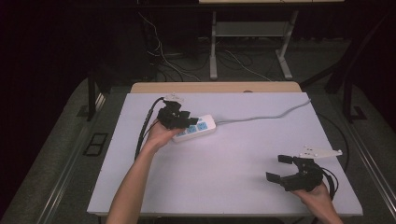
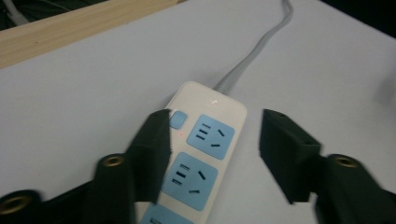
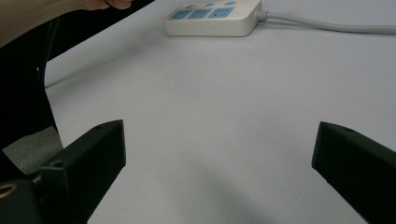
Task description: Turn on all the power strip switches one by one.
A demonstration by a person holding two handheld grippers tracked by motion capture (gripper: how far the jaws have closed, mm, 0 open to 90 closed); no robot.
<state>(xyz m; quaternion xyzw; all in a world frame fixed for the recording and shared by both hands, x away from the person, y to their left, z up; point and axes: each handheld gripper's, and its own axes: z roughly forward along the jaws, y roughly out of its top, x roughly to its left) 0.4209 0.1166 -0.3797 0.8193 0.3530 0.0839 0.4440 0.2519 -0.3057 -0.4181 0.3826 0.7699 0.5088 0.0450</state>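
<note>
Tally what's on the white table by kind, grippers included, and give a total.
Power strip: 1
Grippers: 2, the left gripper open above the strip, the right gripper open near the table's edge
Total: 3

- one white power strip (image 1: pixel 196 129) on the table, just the one
- three blue sockets on it, going by the right gripper view
- one small blue switch (image 2: pixel 177 119) at its cable end
- one grey cord (image 1: pixel 261 115)
- two black grippers, left (image 1: pixel 180 120) and right (image 1: pixel 282 169)

glossy plastic power strip (image 2: pixel 201 154), matt white table (image 1: pixel 233 163), wooden edge (image 2: pixel 70 28).
</note>
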